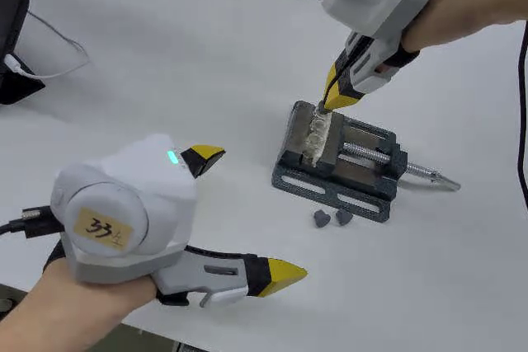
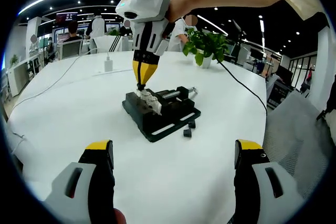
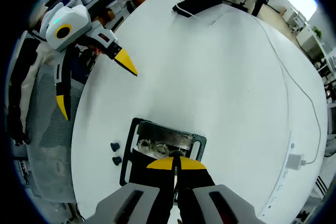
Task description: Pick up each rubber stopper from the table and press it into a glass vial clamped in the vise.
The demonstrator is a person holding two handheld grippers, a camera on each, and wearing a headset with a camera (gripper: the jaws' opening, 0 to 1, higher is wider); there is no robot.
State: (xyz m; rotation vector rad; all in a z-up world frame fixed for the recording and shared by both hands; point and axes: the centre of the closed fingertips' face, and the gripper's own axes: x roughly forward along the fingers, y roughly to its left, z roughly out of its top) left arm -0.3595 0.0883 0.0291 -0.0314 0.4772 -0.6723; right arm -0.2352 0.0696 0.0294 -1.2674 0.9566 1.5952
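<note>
White tabletop (image 1: 165, 63): your right gripper (image 1: 337, 103), jaws pressed together, touches the vials (image 1: 316, 136) in the vise (image 1: 330, 191); your left gripper (image 1: 252, 212) gapes empty.

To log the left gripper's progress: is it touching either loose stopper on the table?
Apart. The head view shows bare table between the open left gripper and both stoppers.

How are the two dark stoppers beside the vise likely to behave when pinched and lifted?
The stoppers look small, so probably light and easily nudged across the smooth white table. Their stubby, uneven outline suggests one may twist between narrow jaw tips. Being rubber, they likely give slightly rather than crack.
</note>
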